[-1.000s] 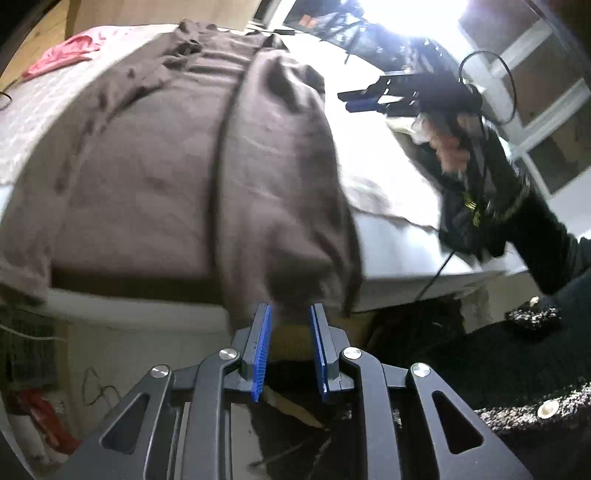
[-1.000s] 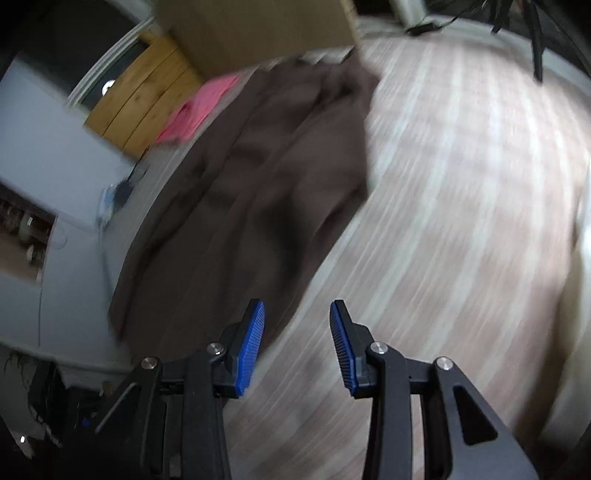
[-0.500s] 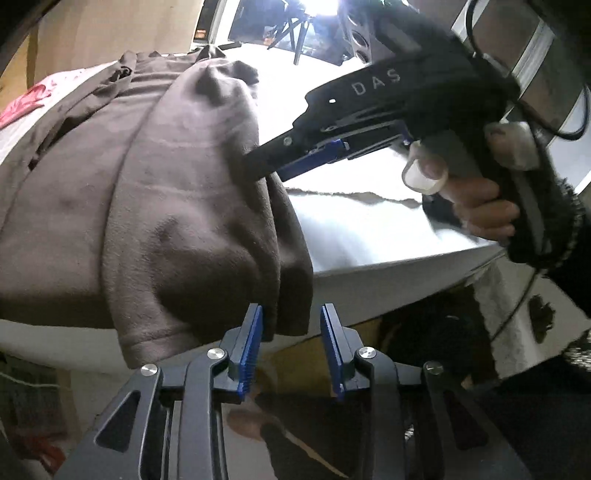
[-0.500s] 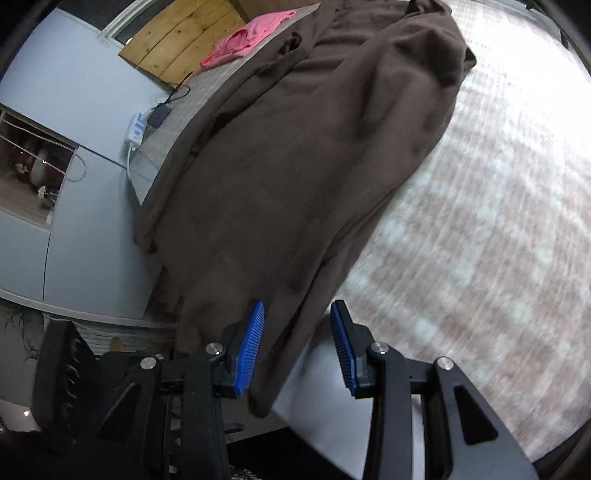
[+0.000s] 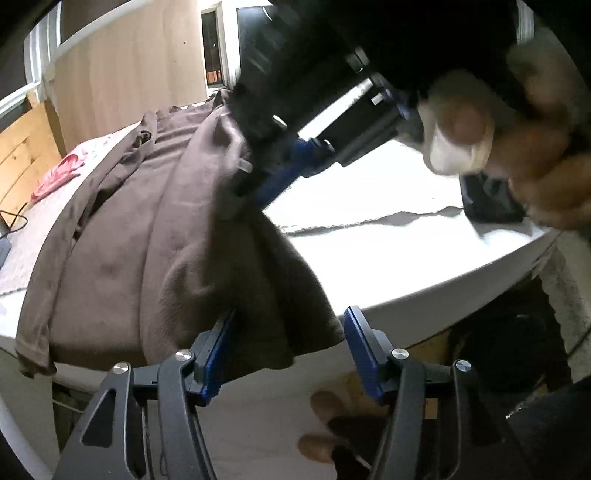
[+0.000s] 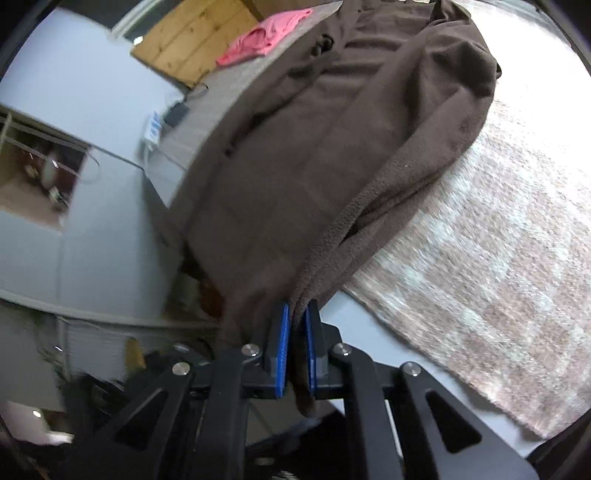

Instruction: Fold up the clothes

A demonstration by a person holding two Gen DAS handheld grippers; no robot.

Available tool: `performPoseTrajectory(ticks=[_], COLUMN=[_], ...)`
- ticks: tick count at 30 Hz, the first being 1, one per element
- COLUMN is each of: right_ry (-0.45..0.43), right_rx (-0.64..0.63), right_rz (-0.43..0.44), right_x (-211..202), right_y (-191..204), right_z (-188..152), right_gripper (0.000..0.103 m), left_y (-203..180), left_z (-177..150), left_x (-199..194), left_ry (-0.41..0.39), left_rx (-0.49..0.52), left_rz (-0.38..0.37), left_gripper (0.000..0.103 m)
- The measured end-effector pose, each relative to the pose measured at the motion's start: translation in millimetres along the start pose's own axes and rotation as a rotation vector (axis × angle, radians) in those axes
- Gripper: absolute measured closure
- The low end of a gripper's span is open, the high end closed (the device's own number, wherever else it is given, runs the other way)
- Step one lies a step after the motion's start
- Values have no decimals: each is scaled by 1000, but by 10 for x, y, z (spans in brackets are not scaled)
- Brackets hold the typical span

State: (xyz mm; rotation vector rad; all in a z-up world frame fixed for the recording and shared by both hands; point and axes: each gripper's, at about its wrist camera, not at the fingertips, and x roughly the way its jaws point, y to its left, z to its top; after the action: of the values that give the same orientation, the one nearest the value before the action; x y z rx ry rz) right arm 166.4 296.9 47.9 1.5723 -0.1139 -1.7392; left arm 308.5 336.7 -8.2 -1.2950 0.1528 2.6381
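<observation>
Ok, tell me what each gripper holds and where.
Right gripper, closing, pinches the brown garment at its hanging edge. Left gripper, opening, holds nothing; the hem hangs between its fingers.

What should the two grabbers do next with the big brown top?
Probably the left hand-held gripper should close on the brown top. Its jaws are opening with the hanging hem between them, not pinched. The right hand-held gripper is closing on the hem's other end, so then both could lift and fold.

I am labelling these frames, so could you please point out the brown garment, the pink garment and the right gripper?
brown garment point(image 6: 332, 147): right wrist view, middle of the spread cloth.
pink garment point(image 6: 264, 35): right wrist view, its crumpled middle.
right gripper point(image 6: 295, 332): right wrist view, between fingertips closing on the brown hem.
</observation>
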Motion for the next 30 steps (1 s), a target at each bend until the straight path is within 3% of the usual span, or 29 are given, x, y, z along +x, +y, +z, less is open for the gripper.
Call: performPoseTrajectory(ticks=[3, 4, 5, 7, 8, 11, 13, 16, 17, 20, 24, 27, 30], right_ry=[0, 3, 7, 23, 32, 56, 43, -88, -127, -172, -100, -67, -68], right_rx=[25, 24, 23, 28, 26, 19, 16, 1, 6, 159, 237, 199, 163], right_rz=[30, 29, 28, 32, 37, 65, 55, -117, -167, -206, -163, -100, -76], right_x=[-30, -32, -19, 14, 37, -77, -196, -411, -471, -483, -261, -209, -272], right_y=[3, 2, 8, 5, 8, -103, -208, -492, -603, -1171, -1570, -1556, -1361], right_z=[34, 31, 34, 34, 38, 89, 212, 625, 772, 1332, 1751, 1854, 1984], right_gripper=[94, 94, 94, 94, 94, 90, 66, 56, 56, 56, 57, 84, 87], left_y=[40, 80, 121, 206, 310, 547, 678, 821, 859, 867, 896, 1012, 1259], left_z=[48, 43, 38, 28, 12, 17, 39, 77, 92, 145, 175, 169, 121], left_x=[9, 8, 7, 4, -18, -78, -148, -226, -249, -285, -342, -368, -367], left_ry=[-20, -18, -17, -14, -11, 8, 2, 3, 3, 17, 27, 19, 4], left_rx=[-27, -36, -46, -66, -101, -160, -186, -239, -259, -246, -254, -316, -426], left_rz=[7, -5, -16, -42, -89, -134, -128, -137, -145, -132, -124, -130, -157], left_gripper=[47, 58, 79, 92, 93, 94, 94, 94, 94, 94, 94, 94, 94])
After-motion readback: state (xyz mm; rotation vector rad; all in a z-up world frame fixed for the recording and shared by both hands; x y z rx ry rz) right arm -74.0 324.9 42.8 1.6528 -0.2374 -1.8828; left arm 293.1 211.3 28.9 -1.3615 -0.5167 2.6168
